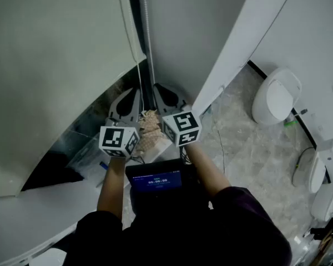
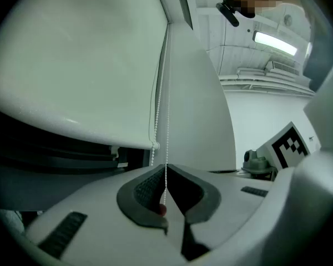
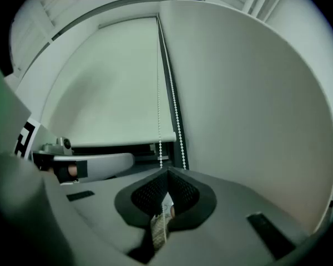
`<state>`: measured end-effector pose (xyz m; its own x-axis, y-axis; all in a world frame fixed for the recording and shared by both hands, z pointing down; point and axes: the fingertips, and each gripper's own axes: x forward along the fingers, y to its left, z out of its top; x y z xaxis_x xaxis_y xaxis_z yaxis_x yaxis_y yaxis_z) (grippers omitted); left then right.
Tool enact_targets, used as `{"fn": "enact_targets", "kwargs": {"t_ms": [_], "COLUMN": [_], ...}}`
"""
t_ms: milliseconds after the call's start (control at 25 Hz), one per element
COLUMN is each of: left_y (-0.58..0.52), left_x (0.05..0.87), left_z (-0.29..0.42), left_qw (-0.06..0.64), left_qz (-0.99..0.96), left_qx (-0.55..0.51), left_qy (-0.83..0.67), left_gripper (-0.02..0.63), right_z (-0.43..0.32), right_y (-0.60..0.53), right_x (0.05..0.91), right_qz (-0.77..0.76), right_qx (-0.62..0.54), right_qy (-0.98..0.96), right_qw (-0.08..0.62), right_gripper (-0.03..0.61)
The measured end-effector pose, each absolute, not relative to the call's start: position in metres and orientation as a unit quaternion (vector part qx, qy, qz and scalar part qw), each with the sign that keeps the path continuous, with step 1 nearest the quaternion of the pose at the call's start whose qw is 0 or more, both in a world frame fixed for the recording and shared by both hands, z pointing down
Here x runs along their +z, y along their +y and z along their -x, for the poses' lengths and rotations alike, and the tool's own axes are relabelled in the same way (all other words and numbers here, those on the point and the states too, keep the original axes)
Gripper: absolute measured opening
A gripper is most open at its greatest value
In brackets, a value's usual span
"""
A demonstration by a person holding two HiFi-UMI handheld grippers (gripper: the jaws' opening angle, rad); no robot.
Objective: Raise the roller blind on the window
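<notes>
The pale roller blind hangs at the left, with its bottom bar low over the dark window opening. A white bead chain runs down beside the frame. Both grippers sit side by side under it, pointing up. My left gripper is shut on one strand of the bead chain, and a red bead shows inside its jaws. My right gripper is shut on the strand that enters its jaw tips. A second strand hangs free just to the right.
A white wall panel stands right of the chain. On the marble floor at the right are a white toilet-like fixture and more white fixtures. A dark device with a lit screen hangs at the person's chest.
</notes>
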<state>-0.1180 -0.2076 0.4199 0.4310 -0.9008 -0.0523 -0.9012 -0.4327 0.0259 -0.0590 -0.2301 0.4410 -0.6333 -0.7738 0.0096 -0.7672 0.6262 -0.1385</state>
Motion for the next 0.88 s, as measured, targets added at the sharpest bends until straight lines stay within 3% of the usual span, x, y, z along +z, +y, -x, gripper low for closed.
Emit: {"fn": "enact_targets", "kwargs": {"t_ms": [680, 880], "left_y": [-0.230, -0.229], "left_x": [0.428, 0.425], "left_z": [0.113, 0.121], "left_qw": [0.023, 0.026], "left_qz": [0.863, 0.867], "left_qx": [0.015, 0.014], "left_qy": [0.505, 0.497], "left_gripper": [0.012, 0.012], "right_z": [0.041, 0.053], "right_y": [-0.269, -0.278], "right_x": [0.473, 0.481], "right_qz": [0.567, 0.591], "right_qx": [-0.092, -0.102], "right_qy": [0.818, 0.801], "right_qw": [0.012, -0.003], "right_gripper": [0.012, 0.097]}}
